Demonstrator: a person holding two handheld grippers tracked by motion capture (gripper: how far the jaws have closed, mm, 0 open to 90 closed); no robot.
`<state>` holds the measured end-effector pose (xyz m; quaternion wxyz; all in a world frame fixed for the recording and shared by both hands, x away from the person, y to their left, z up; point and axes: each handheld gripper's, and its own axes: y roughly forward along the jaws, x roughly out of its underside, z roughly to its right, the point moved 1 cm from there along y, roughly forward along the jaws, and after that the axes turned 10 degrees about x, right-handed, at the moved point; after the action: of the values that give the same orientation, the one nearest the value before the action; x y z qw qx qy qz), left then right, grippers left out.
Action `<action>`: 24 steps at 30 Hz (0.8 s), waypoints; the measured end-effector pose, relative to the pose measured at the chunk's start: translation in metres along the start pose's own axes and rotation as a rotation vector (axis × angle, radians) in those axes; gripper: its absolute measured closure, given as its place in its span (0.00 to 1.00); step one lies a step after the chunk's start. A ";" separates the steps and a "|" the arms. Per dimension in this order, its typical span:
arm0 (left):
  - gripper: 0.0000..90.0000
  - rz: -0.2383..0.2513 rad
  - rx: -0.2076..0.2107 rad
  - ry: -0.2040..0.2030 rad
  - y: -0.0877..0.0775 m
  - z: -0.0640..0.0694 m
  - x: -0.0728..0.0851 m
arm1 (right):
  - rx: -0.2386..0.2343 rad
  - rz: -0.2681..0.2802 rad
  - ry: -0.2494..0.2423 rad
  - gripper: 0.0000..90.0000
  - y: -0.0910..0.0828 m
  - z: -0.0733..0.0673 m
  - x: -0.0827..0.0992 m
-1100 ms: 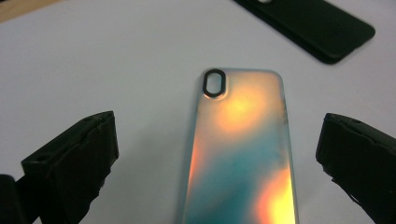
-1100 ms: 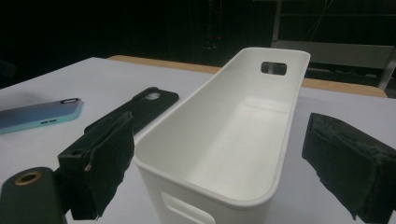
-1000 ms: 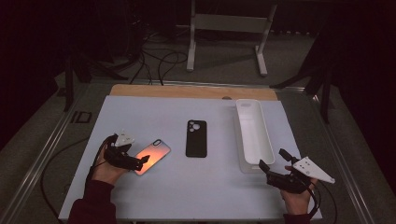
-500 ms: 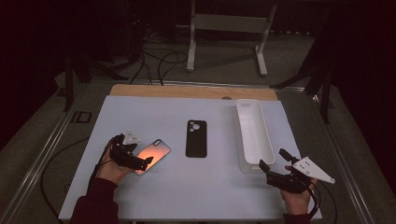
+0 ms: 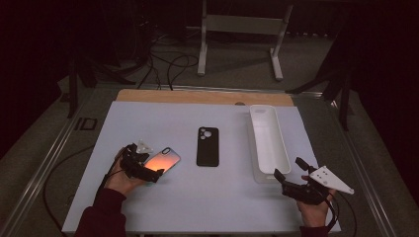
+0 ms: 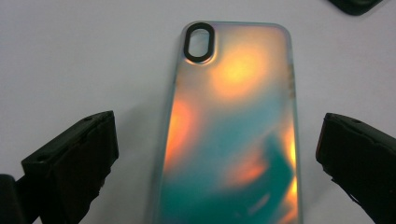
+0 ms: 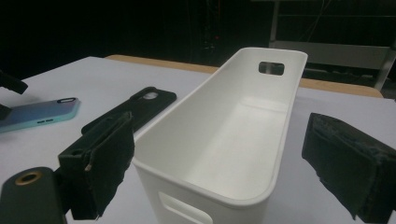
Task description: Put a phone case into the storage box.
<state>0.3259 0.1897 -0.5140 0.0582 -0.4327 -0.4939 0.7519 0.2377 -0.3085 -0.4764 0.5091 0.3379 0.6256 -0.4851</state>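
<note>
Left claw [image 5: 154,174] open, jaws standing wide on either side of the shiny phone case [image 6: 233,135], not touching it. Case flat on the desk [image 5: 163,123], beside a black case [image 5: 208,146]. Right claw [image 5: 288,173] open too, facing the white bin [image 7: 224,135].

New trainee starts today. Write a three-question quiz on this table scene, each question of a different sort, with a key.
1. True or false: the left gripper is shut on the iridescent phone case.
2. Multiple choice: what lies between the iridescent phone case and the white bin in the high view? A) a black phone case B) a red mug C) a roll of tape
3. Fill in: in the right gripper view, the right gripper, its jaws apart, looks into the white bin, which is ____.

Key
1. False: its jaws stand apart on either side of the case.
2. A, the black phone case.
3. empty
</note>
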 end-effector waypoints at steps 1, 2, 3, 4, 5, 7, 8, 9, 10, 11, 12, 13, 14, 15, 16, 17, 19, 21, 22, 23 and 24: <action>0.00 -0.007 -0.001 0.005 0.001 0.001 0.000 | 0.000 0.000 -0.003 0.10 0.000 0.000 0.000; 0.00 -0.012 -0.004 0.005 0.002 0.001 0.000 | 0.001 0.000 -0.003 0.10 0.000 0.000 0.000; 0.00 -0.017 -0.010 0.006 0.003 0.001 0.001 | 0.002 0.000 -0.004 0.10 0.000 0.000 0.000; 0.00 -0.021 -0.011 0.005 0.004 0.001 0.001 | 0.002 0.001 -0.002 0.10 0.000 0.001 0.000; 0.00 -0.024 -0.009 0.002 0.005 0.001 0.001 | 0.002 0.001 -0.001 0.10 0.000 0.001 0.000; 0.00 -0.034 -0.010 0.004 0.007 0.001 0.002 | 0.005 0.003 -0.002 0.10 -0.001 0.001 0.000; 0.00 -0.041 -0.008 0.006 0.008 0.001 0.002 | 0.006 0.004 -0.001 0.10 -0.001 0.001 0.000; 0.00 -0.048 -0.011 0.008 0.009 0.002 0.002 | 0.005 0.004 -0.001 0.10 -0.001 0.002 0.000; 0.00 -0.055 -0.016 0.008 0.011 0.002 0.003 | 0.005 0.004 -0.002 0.10 -0.001 0.002 -0.001; 0.00 -0.059 -0.014 0.008 0.012 0.002 0.003 | 0.005 0.005 -0.001 0.10 -0.001 0.002 0.000; 0.01 -0.064 -0.012 0.011 0.013 0.002 0.003 | 0.006 0.004 -0.001 0.10 -0.001 0.002 0.000; 0.01 -0.072 -0.015 0.011 0.013 0.002 0.003 | 0.006 0.003 -0.002 0.10 -0.001 0.002 -0.001; 0.01 -0.075 -0.017 0.011 0.014 0.002 0.004 | 0.007 0.005 0.000 0.10 -0.001 0.002 0.000; 0.01 -0.078 -0.013 0.012 0.015 0.002 0.004 | 0.007 0.005 0.000 0.10 -0.001 0.002 0.000; 0.02 -0.081 -0.012 0.012 0.015 0.002 0.004 | 0.007 0.005 0.000 0.10 -0.001 0.002 0.000; 0.03 -0.085 -0.011 0.013 0.015 0.002 0.004 | 0.008 0.005 0.000 0.10 -0.001 0.002 0.000; 0.05 -0.089 -0.008 0.012 0.016 0.002 0.005 | 0.008 0.005 -0.001 0.10 -0.001 0.002 -0.001; 0.07 -0.095 -0.004 0.013 0.016 0.001 0.005 | 0.008 0.004 -0.001 0.10 -0.001 0.002 -0.001; 0.07 -0.093 0.000 0.012 0.017 0.001 0.005 | 0.010 0.004 -0.001 0.10 -0.001 0.002 -0.001; 0.07 -0.091 0.002 0.009 0.016 0.000 0.006 | 0.009 0.003 -0.002 0.10 -0.001 0.002 -0.001; 0.07 -0.091 0.007 0.008 0.016 0.000 0.006 | 0.009 0.005 -0.001 0.10 -0.001 0.002 0.000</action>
<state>0.3280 0.1845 -0.5304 0.0958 -0.4126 -0.5105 0.7483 0.2372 -0.3109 -0.4755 0.5091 0.3415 0.6221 -0.4870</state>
